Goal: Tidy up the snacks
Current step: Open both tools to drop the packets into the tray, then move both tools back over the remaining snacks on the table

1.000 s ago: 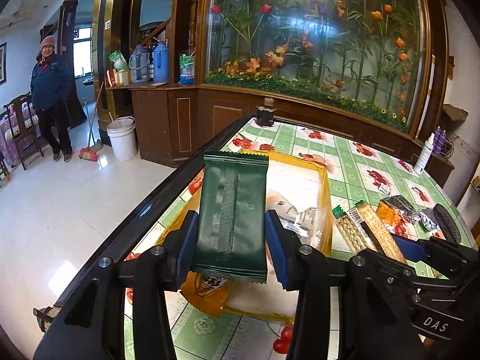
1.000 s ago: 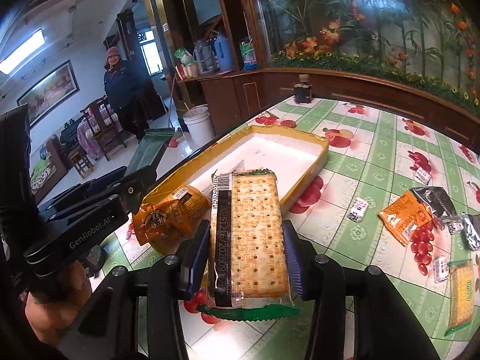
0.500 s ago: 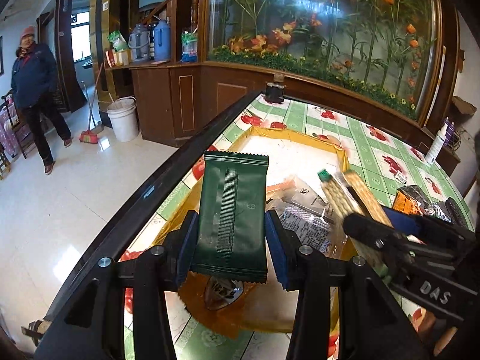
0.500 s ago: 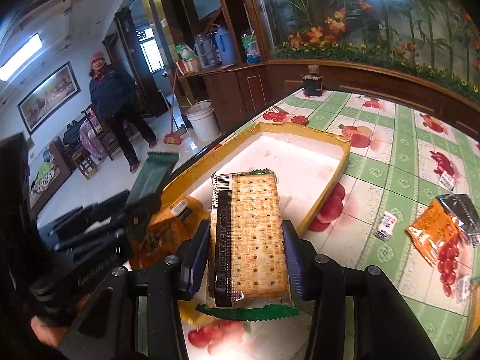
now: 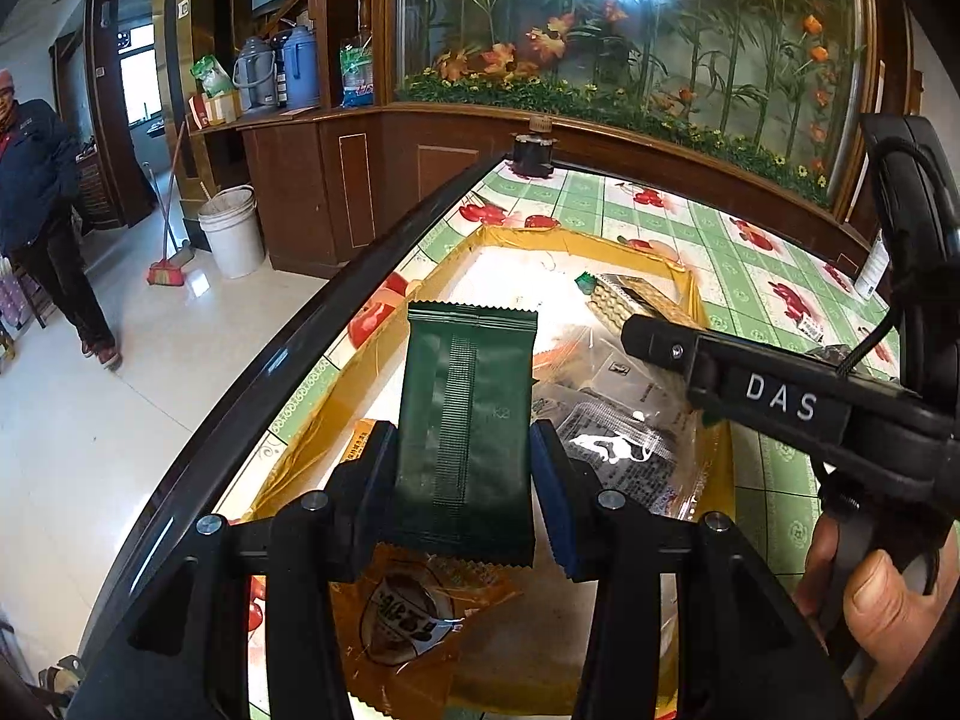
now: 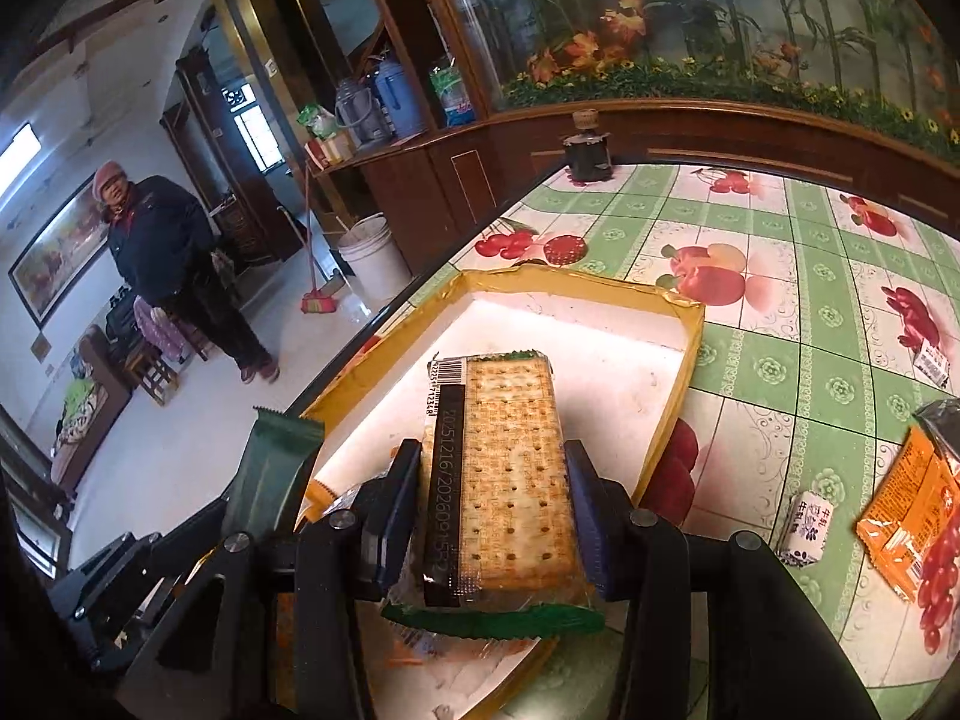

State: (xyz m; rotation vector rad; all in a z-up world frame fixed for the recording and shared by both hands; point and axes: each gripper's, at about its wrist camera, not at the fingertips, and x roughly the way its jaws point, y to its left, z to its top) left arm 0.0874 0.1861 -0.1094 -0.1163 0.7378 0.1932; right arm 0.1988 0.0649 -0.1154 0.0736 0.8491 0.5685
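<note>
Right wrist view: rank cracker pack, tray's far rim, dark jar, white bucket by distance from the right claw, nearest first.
1. cracker pack: clamped in the right claw, centre.
2. tray's far rim: straight ahead on the table.
3. dark jar: at the table's far edge, ahead.
4. white bucket: on the floor, left, beyond the table; close to the jar, less certain.

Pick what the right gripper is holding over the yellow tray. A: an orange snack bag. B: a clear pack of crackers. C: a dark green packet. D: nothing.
B: the right gripper is shut on the cracker pack, above the yellow tray; the dark green packet sits in the left gripper.
</note>
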